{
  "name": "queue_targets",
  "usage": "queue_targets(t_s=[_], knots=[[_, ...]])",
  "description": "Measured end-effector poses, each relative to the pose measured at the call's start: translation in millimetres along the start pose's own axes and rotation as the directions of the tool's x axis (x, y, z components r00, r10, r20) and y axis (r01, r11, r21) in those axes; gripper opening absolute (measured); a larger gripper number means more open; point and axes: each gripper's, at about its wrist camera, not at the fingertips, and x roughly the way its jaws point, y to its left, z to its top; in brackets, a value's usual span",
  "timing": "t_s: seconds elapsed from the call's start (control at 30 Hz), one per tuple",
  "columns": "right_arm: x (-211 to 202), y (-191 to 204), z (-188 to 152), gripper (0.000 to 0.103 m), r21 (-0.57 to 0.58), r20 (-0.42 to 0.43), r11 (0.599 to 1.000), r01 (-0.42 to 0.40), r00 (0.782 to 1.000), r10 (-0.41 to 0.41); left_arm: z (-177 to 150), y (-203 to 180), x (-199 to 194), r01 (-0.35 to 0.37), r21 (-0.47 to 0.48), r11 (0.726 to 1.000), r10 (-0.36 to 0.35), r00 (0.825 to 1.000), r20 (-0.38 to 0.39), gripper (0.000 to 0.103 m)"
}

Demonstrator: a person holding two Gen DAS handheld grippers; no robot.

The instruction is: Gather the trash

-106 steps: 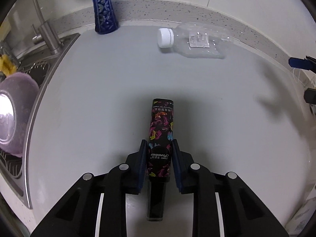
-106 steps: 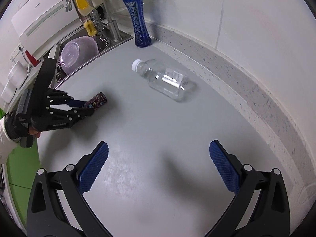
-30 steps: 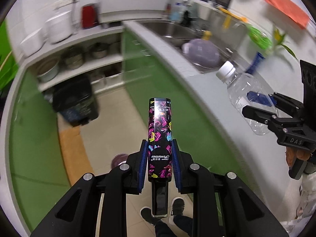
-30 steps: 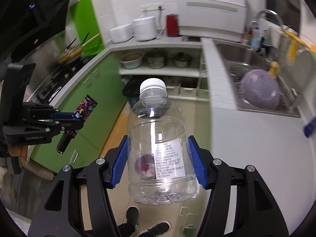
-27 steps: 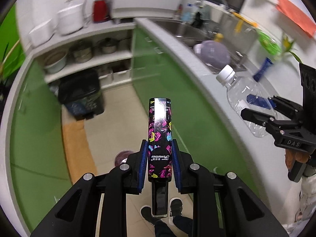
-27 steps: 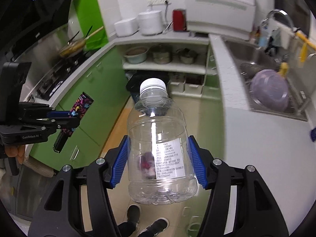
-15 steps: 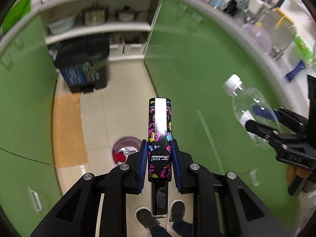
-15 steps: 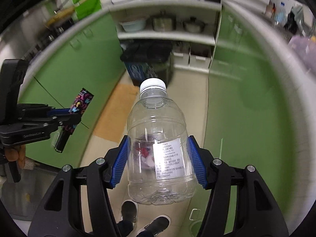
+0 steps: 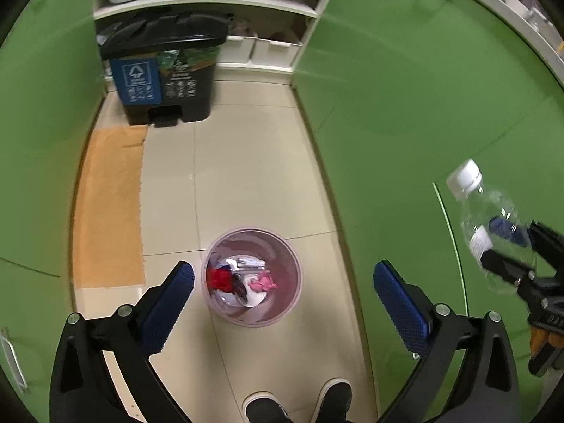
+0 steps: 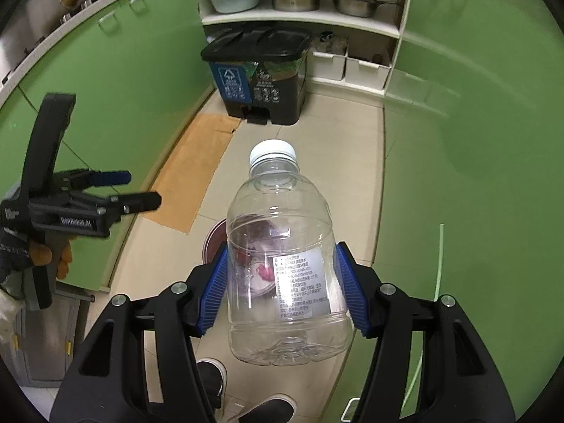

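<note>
Left gripper (image 9: 283, 287) spread wide, ribbed blue pads bare, above round pink trash bin (image 9: 289, 308) on tiled floor. Right gripper (image 10: 282, 290) pinching clear plastic bottle (image 10: 282, 257), white-capped, above that bin.

The left tongs (image 10: 141, 190) carry the raised word "GenRobot.AI" on their side. The pedal bin (image 10: 259, 70) bears a blue panel with a white recycling triangle. The clear bottle (image 10: 285, 261) has a white label whose fine print is unreadable.
</note>
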Motion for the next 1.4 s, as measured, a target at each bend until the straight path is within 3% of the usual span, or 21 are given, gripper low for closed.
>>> queue_targets(t_s=[0.57,0.6,0.63,0.7,0.87,1.1,1.23,1.4], knots=[[88.7,68.1,25.8,0.061,-0.155,-0.118,0.979,-0.135,0.986,0.117,-8.6,51.2,-61.7,-0.048,-0.119,0.992,0.058,0.995,0.085,0.098],[98.1,71.2,26.1,0.063,-0.163,-0.121,0.977,-0.135,0.986,0.116,-11.3,55.7,-61.5,-0.052,-0.124,0.991,0.064,0.993,0.096,0.098],[103.3,72.4,25.1,0.082,-0.167,-0.124,0.977,-0.135,0.986,0.115,-11.9,58.4,-59.8,-0.054,-0.129,0.99,0.067,0.992,0.102,0.098],[112.5,73.2,25.7,0.098,-0.162,-0.109,0.978,-0.133,0.987,0.116,-13.3,63.7,-56.7,-0.06,-0.135,0.989,0.076,0.991,0.112,0.098],[122.3,72.0,27.6,0.098,-0.15,-0.11,0.982,-0.111,0.989,0.095,-16.7,64.9,-56.2,-0.065,-0.145,0.987,0.082,0.989,0.12,0.098],[77.4,63.5,37.8,0.099,-0.103,-0.077,0.991,-0.082,0.994,0.074,-4.2,39.5,-87.0,-0.055,-0.113,0.992,0.069,0.99,0.121,0.098],[16.2,55.0,47.7,0.099,-0.057,-0.052,0.996,-0.071,0.996,0.068,5.7,10.1,-127.0,-0.044,-0.08,0.996,0.053,0.992,0.117,0.098],[-92.8,39.7,59.6,0.099,0.009,-0.007,0.998,-0.056,0.998,0.056,22.4,-42.9,-191.9,-0.018,-0.02,1.0,0.02,0.994,0.11,0.098]])
